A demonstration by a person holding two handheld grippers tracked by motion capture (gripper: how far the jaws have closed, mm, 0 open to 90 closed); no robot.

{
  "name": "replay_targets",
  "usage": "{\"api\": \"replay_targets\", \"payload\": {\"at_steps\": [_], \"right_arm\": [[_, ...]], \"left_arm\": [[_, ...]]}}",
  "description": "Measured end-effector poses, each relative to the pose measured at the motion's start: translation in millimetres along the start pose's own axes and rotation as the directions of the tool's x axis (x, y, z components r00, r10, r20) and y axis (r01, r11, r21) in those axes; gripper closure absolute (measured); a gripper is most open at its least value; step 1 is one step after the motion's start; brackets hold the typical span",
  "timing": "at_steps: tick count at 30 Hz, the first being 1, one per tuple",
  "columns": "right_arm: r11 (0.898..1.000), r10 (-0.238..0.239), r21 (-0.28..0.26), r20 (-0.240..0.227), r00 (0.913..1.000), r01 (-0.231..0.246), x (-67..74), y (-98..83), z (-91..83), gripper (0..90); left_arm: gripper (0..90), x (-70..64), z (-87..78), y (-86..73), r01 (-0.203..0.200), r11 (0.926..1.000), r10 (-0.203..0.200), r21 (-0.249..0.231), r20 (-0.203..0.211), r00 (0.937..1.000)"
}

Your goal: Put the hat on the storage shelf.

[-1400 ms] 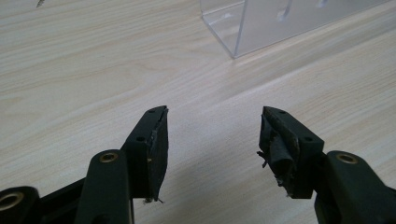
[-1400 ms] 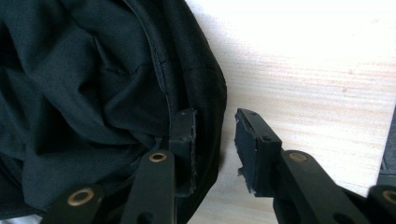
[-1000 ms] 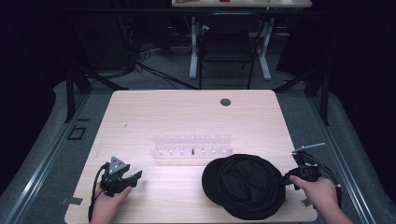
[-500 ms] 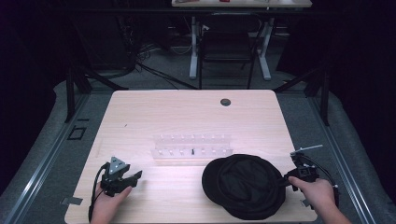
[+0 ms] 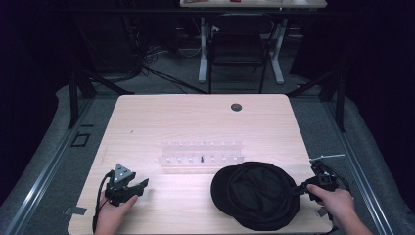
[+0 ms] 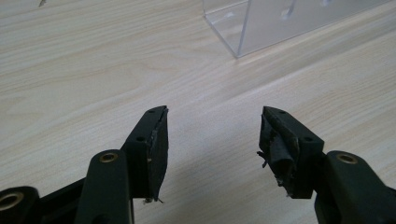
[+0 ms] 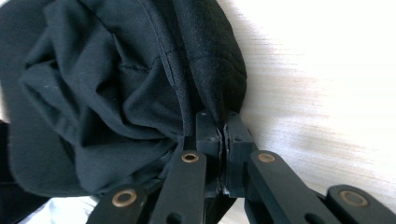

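Black fabric bunches between my pinched jaws as my right gripper [image 7: 223, 123] clamps the rim of a dark cap [image 5: 257, 195] at the near right of the pale wooden table [image 5: 195, 120]. Seen from above, the cap lies crown-down and open-side up at about five o'clock from the table's centre, and my right gripper [image 5: 299, 190] bites its edge at the cap's three o'clock side, hand behind it. My left gripper [image 5: 139, 187] rests on the wood at about seven o'clock, well apart from the cap, its jaws spread wide and holding nothing; its own camera shows the two black pads [image 6: 156, 140] over bare wood, with a corner of the clear plastic rack [image 6: 261, 23] ahead at one o'clock. That rack [image 5: 201, 155] sits near the table's middle, just beyond the cap at its eleven o'clock. I judge the step in hand is moving or turning the cap by its rim. To do it well I should keep the pinch firm on the stitched edge, not on loose lining alone, lift low and steady so the soft crown does not fold under, and steer clear of the rack. If the fabric sags, the free left gripper could take the opposite rim at nine o'clock.
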State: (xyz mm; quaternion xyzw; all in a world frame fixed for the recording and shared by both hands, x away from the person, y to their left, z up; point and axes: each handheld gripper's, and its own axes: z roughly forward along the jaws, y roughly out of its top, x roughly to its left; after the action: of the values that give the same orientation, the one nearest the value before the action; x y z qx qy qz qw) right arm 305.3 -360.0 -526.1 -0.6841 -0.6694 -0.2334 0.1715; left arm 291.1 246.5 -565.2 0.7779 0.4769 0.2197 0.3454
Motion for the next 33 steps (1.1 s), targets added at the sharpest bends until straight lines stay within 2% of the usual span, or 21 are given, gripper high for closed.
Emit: {"api": "replay_targets", "payload": {"at_steps": [1, 2, 3, 4, 6, 8, 9, 10, 12, 13, 14, 15, 16, 23, 24, 25, 27, 28, 29, 32, 33], "right_arm": [[1.0, -0.016, 0.009, 0.0, 0.9999, 0.016, -0.1, 0.0, -2.2, 87.9], [0.999, 0.012, -0.03, -0.017, 0.9998, -0.013, 1.2, -1.9, -1.1, 87.9], [1.0, -0.015, -0.003, 0.013, 0.9998, 0.015, 1.4, -1.2, -5.6, 88.0], [0.999, 0.001, -0.036, -0.038, 0.9993, -0.003, 1.7, -2.9, -4.5, 88.0], [1.0, -0.011, -0.023, -0.055, 0.9984, 0.009, 2.9, -3.4, -9.8, 88.0], [0.999, -0.004, -0.044, -0.075, 0.9972, 0.001, 5.4, -4.8, -13.4, 88.1], [0.999, -0.008, -0.034, -0.054, 0.9985, 0.006, 7.2, -5.1, -17.1, 88.1], [0.999, -0.008, -0.042, -0.102, 0.9947, 0.004, 7.7, -5.8, -18.0, 88.1], [0.996, 0.021, -0.086, -0.134, 0.9908, -0.033, 13.3, -8.4, -19.8, 88.1], [0.998, -0.01, -0.059, -0.134, 0.9909, 0.002, 13.1, -7.7, -25.0, 88.1], [0.998, -0.015, -0.059, -0.149, 0.9887, 0.006, 15.0, -7.9, -28.4, 88.0], [0.998, -0.018, -0.059, -0.132, 0.991, 0.01, 17.0, -7.9, -31.5, 88.1], [0.998, -0.024, -0.066, -0.176, 0.984, 0.012, 18.8, -8.4, -33.5, 88.1], [0.994, -0.053, -0.105, -0.254, 0.9657, 0.027, 35.1, -9.7, -48.3, 88.2], [0.994, -0.066, -0.097, -0.229, 0.9713, 0.045, 36.8, -9.4, -51.5, 88.2], [0.993, -0.065, -0.116, -0.273, 0.9598, 0.034, 39.2, -9.8, -51.1, 88.2], [0.992, -0.071, -0.122, -0.289, 0.9546, 0.037, 44.8, -9.8, -54.5, 88.2], [0.99, -0.079, -0.135, -0.314, 0.9461, 0.037, 50.6, -9.6, -57.1, 88.2], [0.99, -0.079, -0.135, -0.314, 0.9461, 0.037, 50.6, -9.6, -57.1, 88.2], [0.988, -0.093, -0.145, -0.346, 0.9337, 0.045, 55.6, -8.9, -60.7, 88.2], [0.988, -0.095, -0.152, -0.376, 0.9217, 0.04, 59.3, -8.6, -63.6, 88.2]], "left_arm": [[42.7, 0.0, 0.1, 0.0, 0.0, 1.0, 0.0, 0.0, 0.0, 1.0], [42.8, -0.2, 0.2, 0.0, 0.001, 1.0, -0.001, 0.0, 0.0, 1.0], [42.8, 0.0, 0.2, 0.1, -0.002, 1.0, 0.002, 0.002, 0.0, 1.0], [42.8, 0.0, 0.2, 0.1, -0.002, 1.0, 0.002, 0.002, 0.0, 1.0], [42.8, -0.1, 0.2, 0.1, -0.002, 1.0, 0.002, 0.002, 0.0, 1.0], [42.8, -0.2, 0.1, 0.1, -0.002, 1.0, 0.002, 0.002, 0.001, 1.0], [42.8, -0.2, 0.1, 0.0, -0.001, 1.0, 0.001, 0.002, 0.001, 1.0], [42.8, -0.2, 0.1, 0.0, -0.001, 1.0, 0.001, 0.001, 0.001, 1.0], [42.8, -0.3, 0.2, 0.0, 0.001, 1.0, -0.001, -0.002, -0.001, 1.0], [42.8, -0.3, 0.2, 0.0, 0.001, 1.0, -0.001, -0.001, -0.001, 1.0], [42.8, -0.2, 0.1, 0.0, -0.002, 1.0, 0.002, 0.001, -0.001, 1.0], [42.7, -0.3, 0.1, 0.0, -0.001, 1.0, 0.001, 0.001, 0.0, 1.0], [42.8, -0.3, 0.1, 0.0, -0.002, 1.0, 0.002, 0.002, 0.0, 1.0], [42.8, -0.4, 0.4, 0.1, -0.002, 1.0, 0.002, 0.001, -0.003, 1.0], [42.8, -0.4, 0.3, 0.1, -0.003, 1.0, 0.003, 0.003, -0.003, 1.0], [42.8, -0.2, 0.3, 0.1, -0.005, 1.0, 0.005, 0.004, -0.002, 1.0], [42.8, -0.3, 0.3, 0.1, -0.005, 1.0, 0.005, 0.003, -0.002, 1.0], [42.8, -0.4, 0.2, 0.1, -0.005, 1.0, 0.005, 0.003, -0.003, 1.0], [42.8, -0.4, 0.2, 0.1, -0.004, 1.0, 0.004, 0.003, -0.003, 1.0], [42.8, -0.5, 0.2, 0.1, 0.0, 1.0, 0.0, 0.0, -0.003, 1.0], [42.8, -0.4, 0.2, 0.1, 0.0, 1.0, 0.0, 0.0, -0.003, 1.0]]}}
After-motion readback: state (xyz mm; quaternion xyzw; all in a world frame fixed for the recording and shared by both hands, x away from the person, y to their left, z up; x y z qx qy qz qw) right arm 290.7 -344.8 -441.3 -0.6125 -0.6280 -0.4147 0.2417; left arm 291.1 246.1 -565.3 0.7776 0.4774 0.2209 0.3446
